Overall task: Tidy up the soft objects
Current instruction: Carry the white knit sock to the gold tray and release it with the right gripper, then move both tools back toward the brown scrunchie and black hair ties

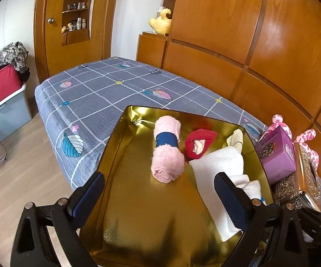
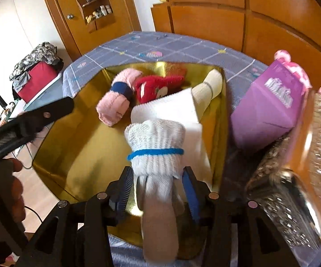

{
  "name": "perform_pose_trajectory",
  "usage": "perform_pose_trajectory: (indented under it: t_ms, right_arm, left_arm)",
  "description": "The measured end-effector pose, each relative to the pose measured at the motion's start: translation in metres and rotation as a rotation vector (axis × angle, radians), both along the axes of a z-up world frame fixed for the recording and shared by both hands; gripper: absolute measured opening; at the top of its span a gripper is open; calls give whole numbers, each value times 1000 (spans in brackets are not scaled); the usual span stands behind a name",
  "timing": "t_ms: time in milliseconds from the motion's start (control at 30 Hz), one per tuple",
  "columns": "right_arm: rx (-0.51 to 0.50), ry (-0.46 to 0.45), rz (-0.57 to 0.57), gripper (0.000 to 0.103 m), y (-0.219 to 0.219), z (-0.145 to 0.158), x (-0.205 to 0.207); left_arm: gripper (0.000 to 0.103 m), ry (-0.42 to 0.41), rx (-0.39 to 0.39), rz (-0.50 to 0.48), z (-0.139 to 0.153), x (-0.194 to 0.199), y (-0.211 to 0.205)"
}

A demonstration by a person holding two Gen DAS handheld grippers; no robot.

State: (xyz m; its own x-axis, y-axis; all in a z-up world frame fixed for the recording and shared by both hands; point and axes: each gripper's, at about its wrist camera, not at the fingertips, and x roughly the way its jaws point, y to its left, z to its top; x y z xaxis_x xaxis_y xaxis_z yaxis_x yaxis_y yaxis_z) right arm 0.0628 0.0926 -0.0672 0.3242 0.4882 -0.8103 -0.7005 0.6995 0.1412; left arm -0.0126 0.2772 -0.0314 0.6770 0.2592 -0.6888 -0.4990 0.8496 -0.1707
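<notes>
My right gripper (image 2: pixel 158 191) is clamped on a ribbed white sock roll (image 2: pixel 158 142) cinched by a blue band, its long axis pointing away from me over the near rim of the shiny gold tray (image 1: pixel 138 211). My left gripper (image 1: pixel 158 198) hangs with jaws wide apart over the tray's bare left half. The fluffy pink towel roll (image 1: pixel 167 149), red sock (image 1: pixel 199 142) and white quilted cloth (image 1: pixel 218 166) crowd the right side.

Both wrist views look closely down into the gold tray (image 1: pixel 116 146).
</notes>
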Motion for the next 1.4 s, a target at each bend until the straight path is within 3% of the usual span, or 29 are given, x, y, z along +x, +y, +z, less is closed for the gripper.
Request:
perform_pose_trajectory:
  t_ms: [100, 567, 1400]
  right_arm:
    - [11, -29, -2, 56, -4, 10, -9]
    - [22, -132, -59, 56, -43, 32, -48]
    - [39, -217, -447, 56, -199, 65, -15]
  left_arm:
    - [99, -8, 7, -6, 3, -1, -3]
    - [99, -38, 55, -64, 14, -4, -27]
    - [99, -36, 104, -218, 13, -3, -72]
